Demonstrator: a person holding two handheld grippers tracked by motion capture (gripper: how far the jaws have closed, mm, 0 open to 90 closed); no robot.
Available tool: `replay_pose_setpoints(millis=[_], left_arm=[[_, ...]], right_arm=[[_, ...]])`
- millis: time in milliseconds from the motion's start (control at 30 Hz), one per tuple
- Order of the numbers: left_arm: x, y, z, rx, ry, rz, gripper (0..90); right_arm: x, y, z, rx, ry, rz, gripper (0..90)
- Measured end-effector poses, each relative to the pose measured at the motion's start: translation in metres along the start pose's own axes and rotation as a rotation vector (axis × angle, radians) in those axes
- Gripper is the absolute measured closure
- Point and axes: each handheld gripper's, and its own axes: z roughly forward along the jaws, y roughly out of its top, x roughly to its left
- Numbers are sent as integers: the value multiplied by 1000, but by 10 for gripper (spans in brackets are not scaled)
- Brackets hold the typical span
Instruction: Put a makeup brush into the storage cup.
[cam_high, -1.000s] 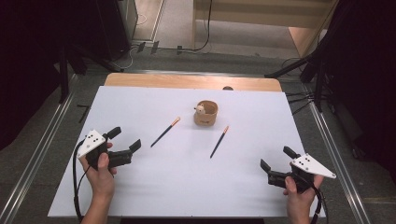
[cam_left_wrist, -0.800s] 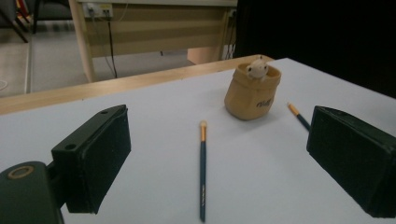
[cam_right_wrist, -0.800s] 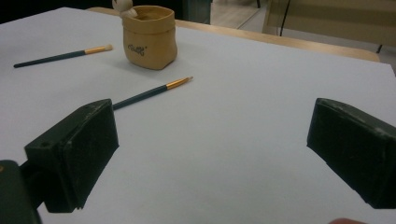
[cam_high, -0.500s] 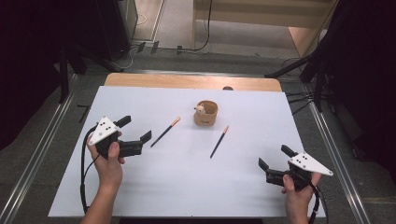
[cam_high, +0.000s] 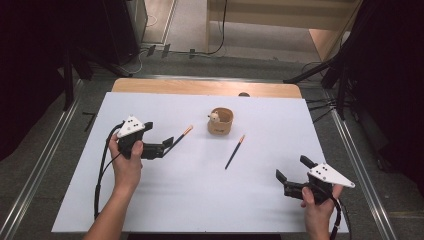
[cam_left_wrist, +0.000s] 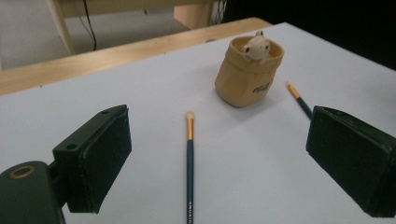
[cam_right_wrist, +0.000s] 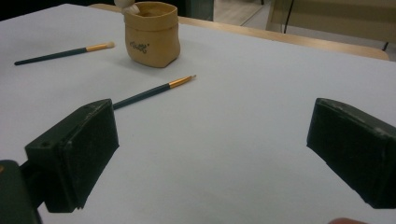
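A tan pot (cam_high: 220, 121) with a small white figure on its rim stands on the white table (cam_high: 200, 200), a little behind its middle. Two dark-handled brushes with orange ferrules lie flat: one (cam_high: 180, 136) left of the pot, one (cam_high: 234, 152) right of it. My left gripper (cam_high: 159, 134) is open, its jaws just at the near end of the left brush. In the left gripper view that brush (cam_left_wrist: 189, 158) lies between the open jaws and points at the pot (cam_left_wrist: 249, 72). My right gripper (cam_high: 294, 168) is open and empty at the front right, facing the other brush (cam_right_wrist: 152, 92) and the pot (cam_right_wrist: 152, 32).
A wooden strip (cam_high: 200, 87) runs along the table's far edge. Metal rails (cam_high: 45, 165) flank the table on both sides. Cables trail from each gripper toward the front edge. Bare white surface lies between the two grippers.
My left gripper has moved right and forward until its jaws reach the left brush. The right gripper has hardly shifted. Pot and brushes lie as before.
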Motion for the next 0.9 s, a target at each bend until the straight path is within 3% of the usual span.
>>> replay_pose_setpoints(millis=[33, 200, 267, 300, 333, 367, 400, 467, 500, 533, 567, 600, 667, 700, 733, 800, 900], left_arm=[[1, 1, 2, 17, 13, 0, 148], [4, 6, 12, 98, 4, 11, 140], [5, 8, 20, 165, -8, 18, 143], [5, 8, 20, 165, -8, 18, 154], [4, 9, 26, 230, -39, 21, 189], [4, 9, 26, 230, -39, 21, 219], [1, 10, 32, 289, -52, 37, 222], [-1, 10, 38, 342, -37, 55, 215], [-1, 10, 38, 342, -37, 55, 205], [-2, 10, 43, 391, -37, 69, 188], [-2, 10, 43, 391, -37, 69, 182], [-2, 11, 48, 422, -36, 82, 176], [-3, 11, 53, 452, -7, 93, 157], [-3, 11, 53, 452, -7, 93, 169], [-3, 12, 59, 498, 13, 80, 180], [-2, 12, 64, 542, 40, 78, 205], [-1, 13, 69, 574, 54, 85, 282]], right_arm=[[0, 0, 1, 0, 2, -1, 25], [1, -1, 2, 8, 1, -5, 25], [1, -1, 2, 10, 2, -3, 25], [1, -1, 2, 11, 2, -2, 25], [0, -1, 2, 13, -1, 0, 25], [0, -1, 2, 12, 0, 0, 25], [0, -2, 2, 14, 1, 0, 26], [0, -2, 2, 15, 1, 0, 26], [0, -2, 2, 15, 1, 0, 26], [0, -2, 3, 15, 3, -4, 26], [0, -2, 3, 16, 3, -4, 26], [0, -2, 3, 18, 2, -2, 26], [1, -2, 4, 21, 1, -4, 27], [1, -2, 4, 22, 3, -5, 27], [1, -2, 4, 23, 3, -5, 27], [1, -3, 5, 27, 2, -5, 27], [1, -3, 6, 28, 2, -7, 28]])
